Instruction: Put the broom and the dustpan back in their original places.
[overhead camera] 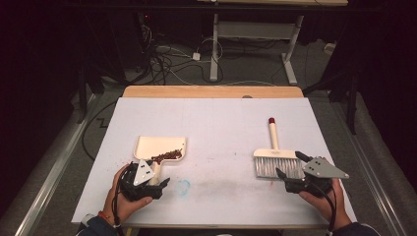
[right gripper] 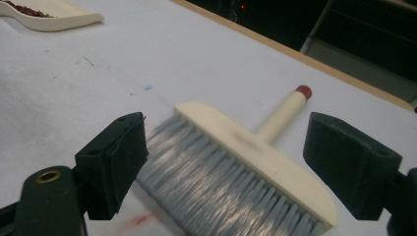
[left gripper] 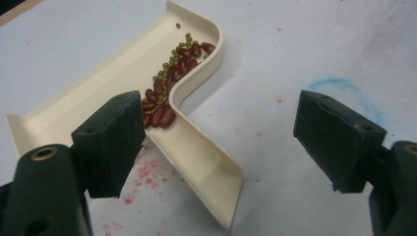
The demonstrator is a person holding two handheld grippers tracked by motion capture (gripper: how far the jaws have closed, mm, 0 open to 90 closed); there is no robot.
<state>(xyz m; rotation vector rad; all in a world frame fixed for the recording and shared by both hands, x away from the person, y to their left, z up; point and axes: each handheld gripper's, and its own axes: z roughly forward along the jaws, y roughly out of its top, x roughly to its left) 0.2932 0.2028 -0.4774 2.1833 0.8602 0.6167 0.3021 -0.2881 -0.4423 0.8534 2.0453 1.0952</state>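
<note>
Jaws wide apart, the left gripper hovered at the handle of a cream plastic dustpan holding red and green beans. Right gripper, equally spread, bracketed the grey bristles of a cream hand brush lying flat on the white table.

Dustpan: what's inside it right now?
The dustpan holds a pile of red and small green beans along its back wall. Some beans near the handle sit behind the left gripper's jaw.

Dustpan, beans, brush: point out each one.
dustpan [left gripper: 105,81], left gripper view, bare floor of the pan
beans [left gripper: 169,86], left gripper view, middle of the pile
brush [right gripper: 255,152], right gripper view, cream head
</note>
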